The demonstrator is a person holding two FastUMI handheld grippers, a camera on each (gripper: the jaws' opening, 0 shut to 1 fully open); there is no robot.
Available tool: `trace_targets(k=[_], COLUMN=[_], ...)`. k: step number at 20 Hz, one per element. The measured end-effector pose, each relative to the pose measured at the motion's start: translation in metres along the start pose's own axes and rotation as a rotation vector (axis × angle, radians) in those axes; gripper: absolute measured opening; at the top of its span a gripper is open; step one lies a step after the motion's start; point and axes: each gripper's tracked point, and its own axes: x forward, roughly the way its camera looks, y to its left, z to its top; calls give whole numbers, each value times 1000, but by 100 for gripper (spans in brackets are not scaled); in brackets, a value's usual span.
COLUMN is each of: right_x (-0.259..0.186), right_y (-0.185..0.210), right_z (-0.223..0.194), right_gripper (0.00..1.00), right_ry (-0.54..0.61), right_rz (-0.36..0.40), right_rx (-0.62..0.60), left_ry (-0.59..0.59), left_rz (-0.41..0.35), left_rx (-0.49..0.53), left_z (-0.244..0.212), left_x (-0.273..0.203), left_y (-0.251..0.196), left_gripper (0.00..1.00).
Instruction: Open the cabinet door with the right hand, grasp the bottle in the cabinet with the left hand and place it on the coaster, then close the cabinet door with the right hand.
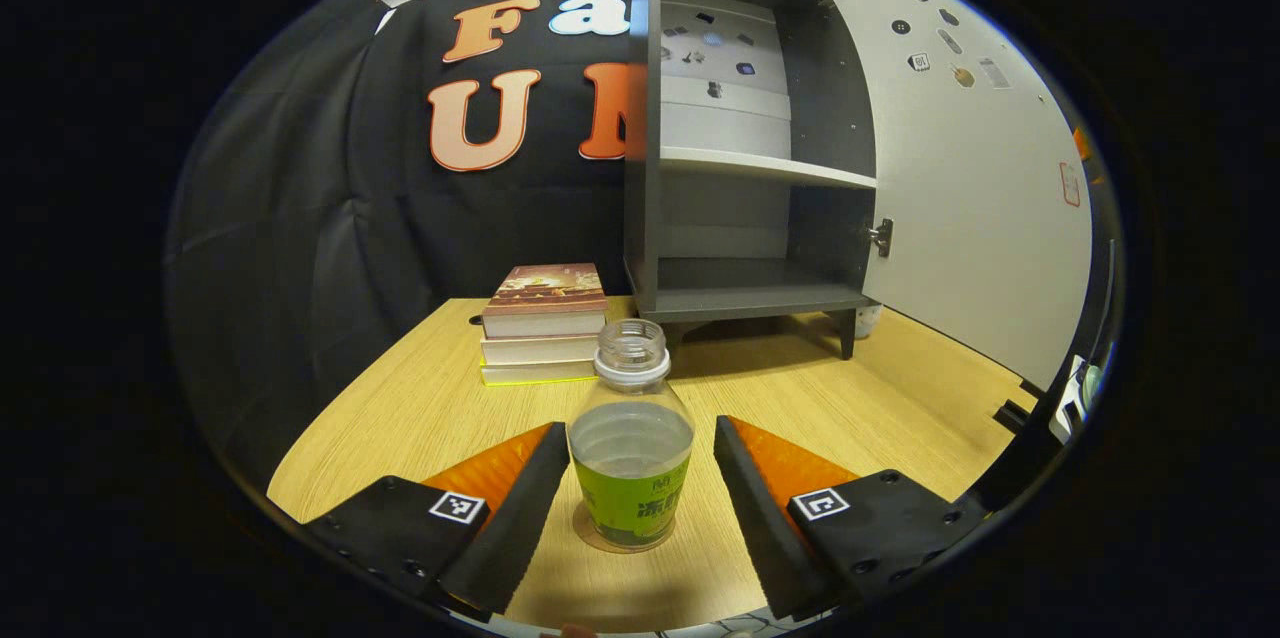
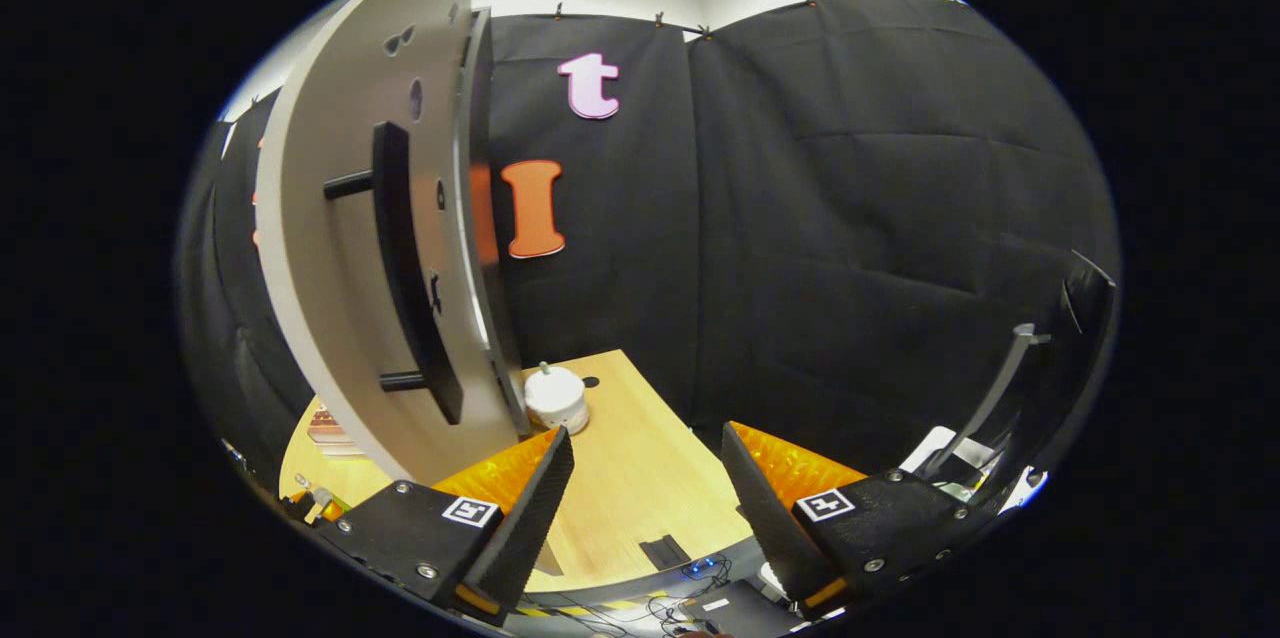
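Light wood-grain desk (image 1: 420, 408) runs back to the black cloth booth wall (image 1: 300, 218), w/ a white ceiling strip above it. At the far side of the desk stands a dark grey cabinet (image 1: 745, 303) on short legs; its white cabinet door (image 1: 970, 208) is swung wide open to the right, small stickers dotted over the inner face. Inside: a pale shelf (image 1: 765, 168) halfway up, and the lower compartment's floor is bare. Left of the cabinet, a stack of three books (image 1: 543, 323) lies flat.

Clear plastic bottle w/ a green label (image 1: 632, 438), no cap on, stands upright near the front of the desk on a thin round translucent coaster (image 1: 590, 533). It holds clear liquid to about mid-height. The left gripper (image 1: 640, 473) has its fingers spread apart, one each side of the bottle; left finger just beside the bottle's shoulder, right finger apart from it w/ a clear gap. Not gripping.

In the right gripper view, the right gripper (image 2: 645, 478) is also spread wide, nothing between its fingers. The door's outer face sits up-left of it, w/ a long black bar handle (image 2: 405, 268) well clear of the fingers. A small white round gadget (image 2: 555, 398) rests on the desk by the door's lower edge.
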Motion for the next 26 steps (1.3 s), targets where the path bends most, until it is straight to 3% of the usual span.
trace_targets(k=[7, 10, 11, 12, 13, 14, 15, 16, 18, 19, 20, 26], right_x=[-2, -6, -5, -7, -6, -7, -7, -9, -10, -10, -12, -18], right_y=[34, 46, 45, 44, 45, 47, 51, 54, 61, 64, 69, 94], right_z=[-15, -22, -24, -23, -24, -25, -26, -25, -25, -25, -26, -26], right_gripper=[93, 92, 98, 92, 98, 92, 97, 90, 89, 97, 89, 89], right_ry=[13, 20, 19, 13, 13, 14, 14, 9, 4, 2, 1, 1], right_rz=[140, 187, 189, 190, 191, 196, 204, 211, 227, 236, 245, 285], right_rx=[-89, -105, -110, -106, -98, -87, -84, -86, -95, -100, -104, -102], left_ry=[-8, -2, -10, -18, -33, -49, -65, -83, -94, -111, -133, -200], left_rz=[37, 62, 69, 75, 84, 91, 97, 103, 89, 79, 73, 125], left_rx=[56, 15, 3, -1, 2, 8, 12, 13, -2, -4, 2, 35], left_z=[26, 43, 53, 64, 76, 90, 104, 119, 145, 161, 179, 251], left_x=[-37, -62, -70, -77, -82, -87, -91, -95, -101, -105, -110, -132], left_y=[10, 16, 17, 19, 22, 25, 29, 32, 34, 35, 38, 70], left_gripper=[96, 96, 96, 96, 96, 96, 96, 95, 95, 96, 96, 95])
